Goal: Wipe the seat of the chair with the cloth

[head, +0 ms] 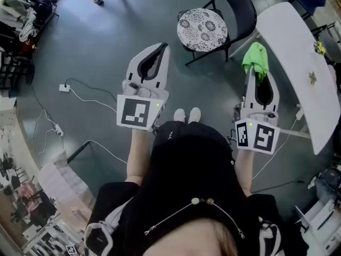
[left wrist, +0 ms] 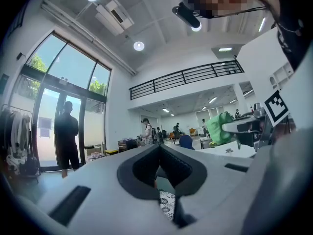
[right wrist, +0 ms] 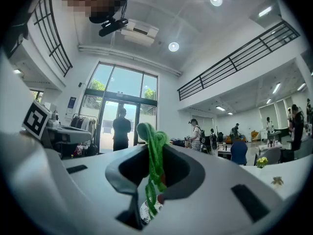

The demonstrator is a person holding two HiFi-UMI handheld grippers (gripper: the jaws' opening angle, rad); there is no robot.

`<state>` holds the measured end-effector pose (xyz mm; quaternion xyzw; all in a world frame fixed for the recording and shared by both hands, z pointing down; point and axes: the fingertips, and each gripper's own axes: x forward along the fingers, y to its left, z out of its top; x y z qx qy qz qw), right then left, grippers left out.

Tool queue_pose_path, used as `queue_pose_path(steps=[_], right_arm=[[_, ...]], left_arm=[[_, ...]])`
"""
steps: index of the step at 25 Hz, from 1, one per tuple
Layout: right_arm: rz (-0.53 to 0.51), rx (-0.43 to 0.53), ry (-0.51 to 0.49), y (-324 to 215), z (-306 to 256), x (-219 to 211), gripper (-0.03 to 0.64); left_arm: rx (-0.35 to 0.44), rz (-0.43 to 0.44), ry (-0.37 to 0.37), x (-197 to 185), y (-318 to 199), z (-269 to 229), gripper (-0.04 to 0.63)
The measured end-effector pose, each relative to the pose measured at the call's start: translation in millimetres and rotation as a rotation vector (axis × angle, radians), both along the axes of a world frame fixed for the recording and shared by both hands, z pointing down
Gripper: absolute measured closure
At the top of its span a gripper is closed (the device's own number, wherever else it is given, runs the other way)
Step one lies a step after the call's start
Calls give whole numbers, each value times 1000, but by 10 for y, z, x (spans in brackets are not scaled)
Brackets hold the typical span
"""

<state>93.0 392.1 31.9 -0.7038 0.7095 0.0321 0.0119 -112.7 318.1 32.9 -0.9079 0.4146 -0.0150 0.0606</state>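
The black folding chair [head: 241,8] stands ahead of me on the grey floor, its round seat [head: 202,30] covered in a black-and-white pattern. My right gripper [head: 250,69] is shut on the green cloth [head: 256,58], which hangs bunched from its tips [right wrist: 154,160], to the right of the chair and above floor level. My left gripper [head: 163,47] is shut with nothing in it, just left of the chair. A sliver of the patterned seat shows below each pair of jaws [left wrist: 167,203] [right wrist: 145,210]. The left gripper view also catches the cloth [left wrist: 219,127].
A long white table [head: 298,52] runs along the right, close to the chair and the right gripper. White cables and a plug block [head: 65,87] lie on the floor at left. Clothes and clutter [head: 18,15] fill the far left. Another person's feet [head: 98,0] stand far off.
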Motion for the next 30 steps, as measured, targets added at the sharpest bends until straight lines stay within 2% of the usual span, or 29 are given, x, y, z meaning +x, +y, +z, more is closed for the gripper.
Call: queue_pose_path(steps=[4, 11, 20, 26, 30], right_arm=[[-46, 2, -53, -84, 33, 87, 532], [-84, -27, 55, -291, 194, 291, 532], [-108, -83, 111, -565, 491, 450, 531], [-120, -111, 165, -929, 625, 458, 531], [-143, -135, 205, -1364, 734, 459, 531]], left_arm=[[-3, 3, 10, 83, -60, 12, 591], [12, -5, -4, 236, -198, -17, 591], [-47, -20, 6, 381, -422, 190, 591], [-56, -11, 20, 408, -794, 272, 591], [-74, -13, 45, 424, -1262, 388, 591]])
